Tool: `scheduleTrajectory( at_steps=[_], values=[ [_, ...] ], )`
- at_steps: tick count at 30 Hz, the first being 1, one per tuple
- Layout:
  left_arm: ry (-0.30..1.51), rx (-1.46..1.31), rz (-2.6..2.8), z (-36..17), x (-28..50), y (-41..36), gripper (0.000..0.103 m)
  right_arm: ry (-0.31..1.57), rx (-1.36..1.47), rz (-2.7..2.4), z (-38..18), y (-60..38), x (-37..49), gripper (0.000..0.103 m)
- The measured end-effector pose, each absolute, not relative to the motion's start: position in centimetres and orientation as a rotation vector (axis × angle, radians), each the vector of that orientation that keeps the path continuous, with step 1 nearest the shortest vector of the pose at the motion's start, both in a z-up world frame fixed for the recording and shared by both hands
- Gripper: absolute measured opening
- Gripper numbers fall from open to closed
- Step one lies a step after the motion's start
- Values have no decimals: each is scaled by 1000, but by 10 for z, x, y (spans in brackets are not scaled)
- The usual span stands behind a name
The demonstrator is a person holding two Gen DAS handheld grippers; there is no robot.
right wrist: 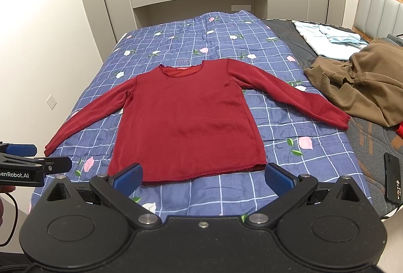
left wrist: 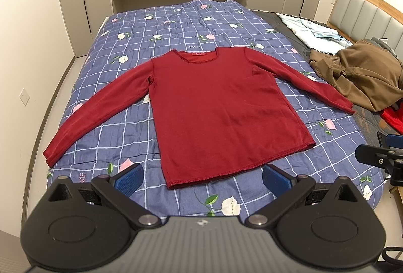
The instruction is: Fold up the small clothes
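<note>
Since the red sweater [left wrist: 221, 106] lies flat mid-quilt [left wrist: 176, 28], sleeves out, and left gripper [left wrist: 202, 178] and right gripper [right wrist: 204, 177] hover spread, empty, off its hem, I'd pinch a cuff first and fold it across.

The side of the left gripper [right wrist: 35, 167], seen at the left edge of the right wrist view, carries white lettering of which "enRobot.AI" can be read, the first letter cut off by the frame edge. The blue checked quilt [left wrist: 226, 21] has pale embroidered letters just beyond the collar of the red sweater [left wrist: 221, 106], upside down and apparently reading "LOVE"; near its front edge the pink letters "VE" stand sideways. The red neck label [left wrist: 198, 54] of the sweater bears print too small to read.
</note>
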State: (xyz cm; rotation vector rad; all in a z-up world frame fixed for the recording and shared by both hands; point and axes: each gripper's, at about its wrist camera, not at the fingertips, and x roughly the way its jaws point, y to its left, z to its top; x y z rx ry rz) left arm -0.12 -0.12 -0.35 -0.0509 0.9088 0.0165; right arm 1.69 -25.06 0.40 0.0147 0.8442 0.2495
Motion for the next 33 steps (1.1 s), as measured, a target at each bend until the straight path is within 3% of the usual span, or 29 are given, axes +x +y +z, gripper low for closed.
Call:
scheduleTrajectory(
  at_steps=[25,33],
  values=[
    [956,-61,4,-13,11,1,102,873,18,238,-5,-255,22,103],
    [1019,-71,39,-25,29,1,102,963,17,150,-14,-253,49,103]
  ],
)
